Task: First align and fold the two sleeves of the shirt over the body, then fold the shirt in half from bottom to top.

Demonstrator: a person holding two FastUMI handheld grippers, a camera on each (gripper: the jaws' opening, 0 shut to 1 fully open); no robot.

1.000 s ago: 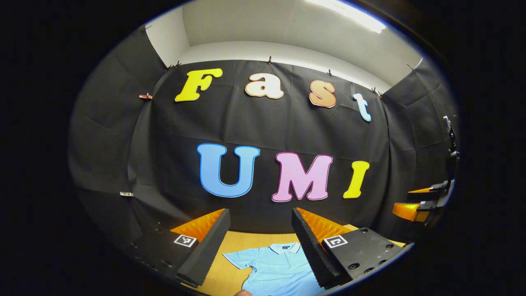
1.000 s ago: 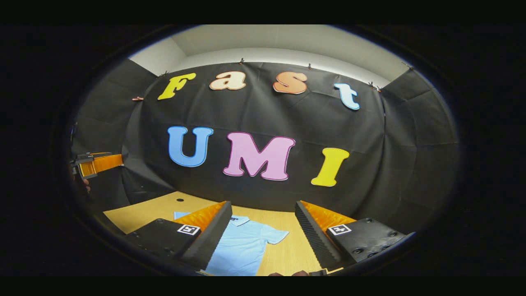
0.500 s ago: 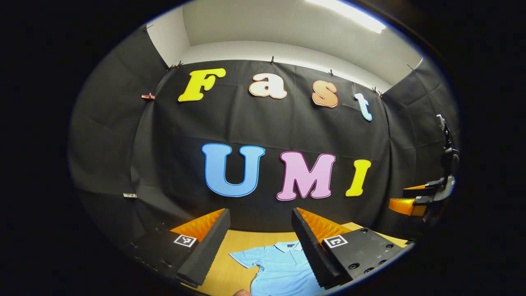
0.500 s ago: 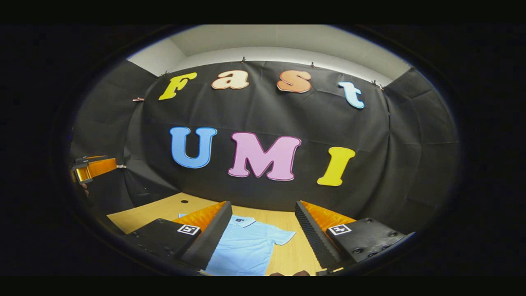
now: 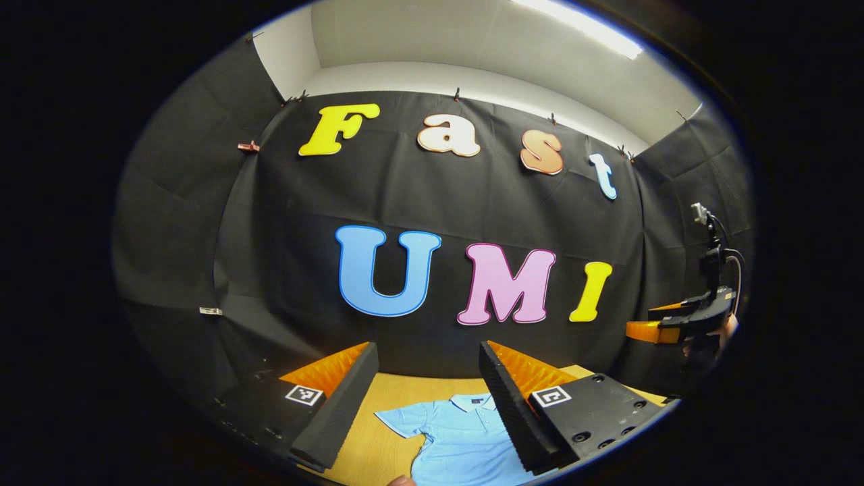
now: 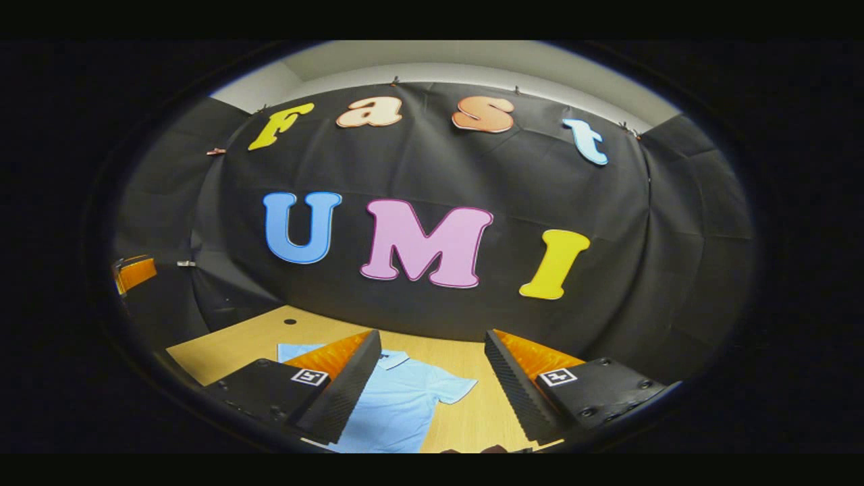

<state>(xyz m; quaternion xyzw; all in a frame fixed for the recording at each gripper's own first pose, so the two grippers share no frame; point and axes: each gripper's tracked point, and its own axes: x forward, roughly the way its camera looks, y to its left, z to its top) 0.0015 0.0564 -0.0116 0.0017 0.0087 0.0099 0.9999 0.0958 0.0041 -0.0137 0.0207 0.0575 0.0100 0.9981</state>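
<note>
Your left gripper and right gripper are raised with fingers spread apart, gripping nothing. The shirt lies flat on the table, below and between each gripper's fingers.

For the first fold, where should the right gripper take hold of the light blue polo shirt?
Judging from the right gripper view, grip the light blue polo shirt at its spread sleeve's cuff, coming from above at the outer side: it lies flat on the wooden table.
</note>
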